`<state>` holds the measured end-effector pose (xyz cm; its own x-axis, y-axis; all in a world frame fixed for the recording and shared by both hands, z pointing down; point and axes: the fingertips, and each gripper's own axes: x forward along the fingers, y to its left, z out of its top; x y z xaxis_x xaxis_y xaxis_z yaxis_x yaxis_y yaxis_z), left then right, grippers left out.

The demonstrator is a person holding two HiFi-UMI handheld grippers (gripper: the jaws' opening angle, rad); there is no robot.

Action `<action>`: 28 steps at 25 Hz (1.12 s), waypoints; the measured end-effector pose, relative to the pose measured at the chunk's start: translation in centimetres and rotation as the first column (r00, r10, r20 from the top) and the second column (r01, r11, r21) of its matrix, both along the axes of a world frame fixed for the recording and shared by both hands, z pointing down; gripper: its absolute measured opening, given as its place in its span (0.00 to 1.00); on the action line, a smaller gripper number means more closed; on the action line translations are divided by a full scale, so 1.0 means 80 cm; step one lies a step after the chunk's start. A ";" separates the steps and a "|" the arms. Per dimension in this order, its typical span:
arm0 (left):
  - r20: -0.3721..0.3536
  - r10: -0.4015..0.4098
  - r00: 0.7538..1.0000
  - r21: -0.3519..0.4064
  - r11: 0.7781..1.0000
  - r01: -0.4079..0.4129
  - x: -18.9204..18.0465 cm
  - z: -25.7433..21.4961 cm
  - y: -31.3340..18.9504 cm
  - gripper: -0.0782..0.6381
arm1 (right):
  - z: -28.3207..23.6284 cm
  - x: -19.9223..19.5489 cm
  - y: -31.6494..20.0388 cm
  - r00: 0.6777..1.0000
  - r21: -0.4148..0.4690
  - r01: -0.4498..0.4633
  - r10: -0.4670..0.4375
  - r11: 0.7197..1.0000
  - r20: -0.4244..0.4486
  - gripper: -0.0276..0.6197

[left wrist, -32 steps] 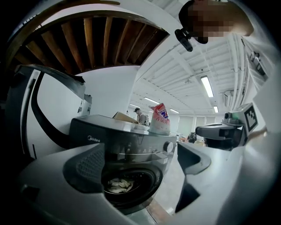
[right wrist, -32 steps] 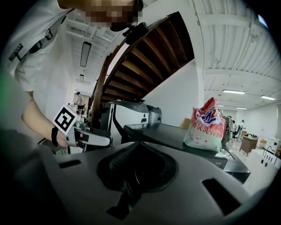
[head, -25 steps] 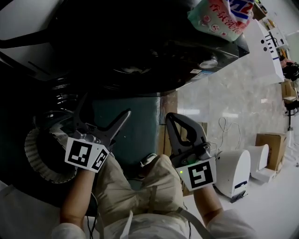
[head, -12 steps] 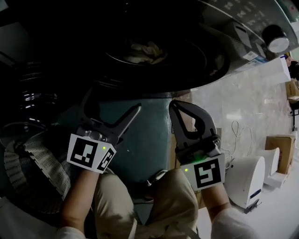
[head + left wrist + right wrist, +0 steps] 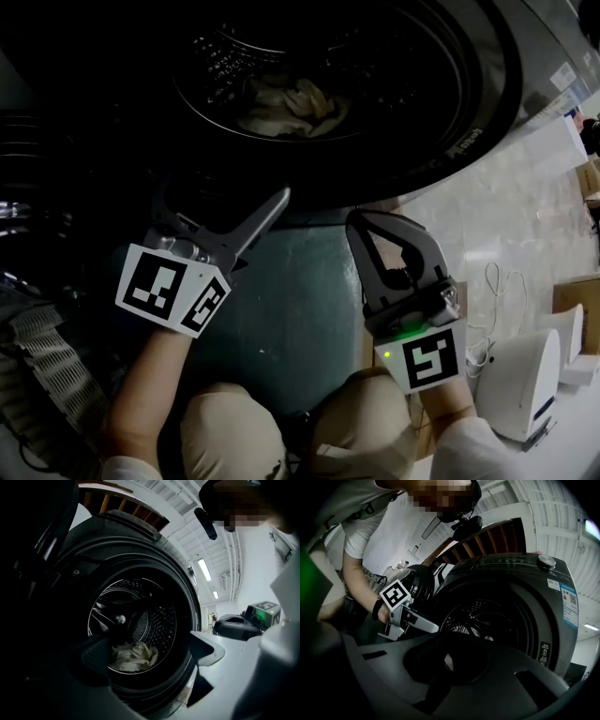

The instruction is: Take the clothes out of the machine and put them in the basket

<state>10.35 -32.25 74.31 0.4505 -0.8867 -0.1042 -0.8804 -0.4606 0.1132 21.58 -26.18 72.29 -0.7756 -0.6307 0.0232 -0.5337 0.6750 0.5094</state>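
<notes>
The washing machine's drum (image 5: 309,84) stands open at the top of the head view, and a pale heap of clothes (image 5: 286,105) lies inside. My left gripper (image 5: 225,195) is open just below the drum's opening, with nothing between its jaws. In the left gripper view the clothes (image 5: 132,655) lie straight ahead, between the spread jaws of the left gripper (image 5: 150,651). My right gripper (image 5: 364,220) is shut and empty, low in front of the machine at the right. The woven basket (image 5: 47,366) sits at the lower left.
The machine's dark front panel (image 5: 291,309) is below the opening, with the person's knees (image 5: 225,436) close to it. White appliances (image 5: 525,384) and a cable (image 5: 487,281) lie on the pale floor at the right. The right gripper view shows the left gripper (image 5: 412,618) before the drum.
The view has dropped towards the drum, which now fills the top with the clothes showing. Both grippers are closer to the opening. The basket has slid to the lower left corner.
</notes>
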 end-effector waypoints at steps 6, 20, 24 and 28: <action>0.020 0.037 0.999 -0.046 0.998 -0.036 0.040 0.028 -0.048 0.81 | 0.024 0.027 -0.004 0.998 0.002 -0.038 0.038 0.999 0.042 0.06; 0.187 0.059 0.981 -0.258 0.966 -0.009 0.085 0.063 -0.191 0.81 | 0.024 0.088 0.003 0.994 -0.008 -0.075 0.076 0.997 0.085 0.06; 0.231 0.080 0.970 -0.364 0.931 0.010 0.089 0.089 -0.225 0.82 | 0.023 0.104 -0.001 0.993 -0.003 -0.082 0.082 0.997 0.087 0.06; 0.222 0.101 0.970 -0.469 0.883 0.016 0.089 0.117 -0.254 0.82 | 0.024 0.113 -0.005 0.991 -0.006 -0.093 0.093 0.996 0.096 0.06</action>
